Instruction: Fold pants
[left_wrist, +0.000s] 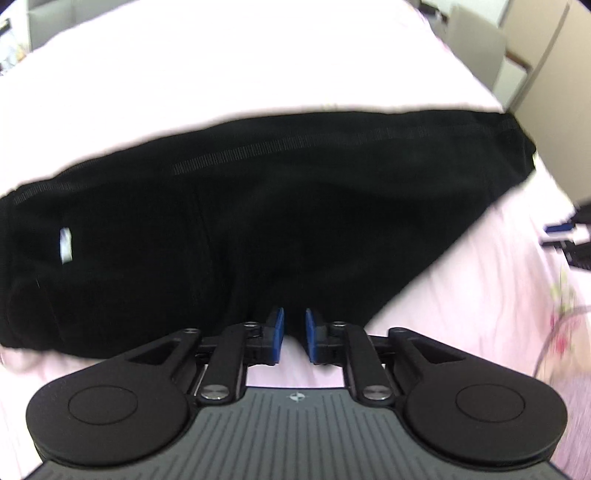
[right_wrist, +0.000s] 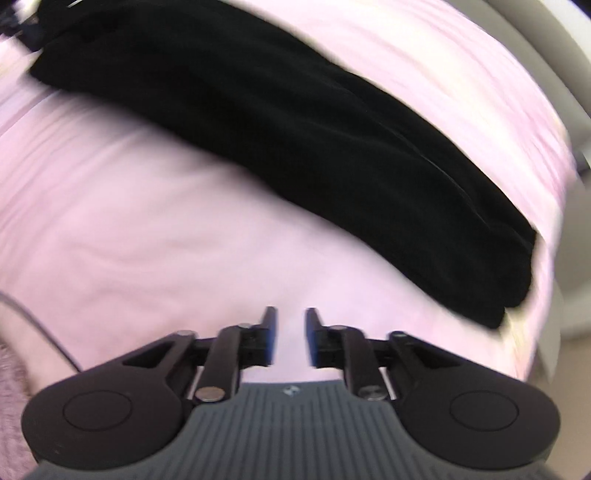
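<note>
A bed in pale pink sheeting filled both views. Black pants lay flat across it, folded into a long band (a small white label showed near one end). The left hand-held gripper hovered at the pants' near edge, jaws narrowly apart, gripping nothing. The right hand-held gripper hung over bare sheet beside the pants, likewise narrowly parted and empty.

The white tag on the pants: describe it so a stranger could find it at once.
Start at the pink bedsheet, then the black pants lying across it. Near their left end in the left wrist view sits the small white tag, the only light patch on the dark cloth.
</note>
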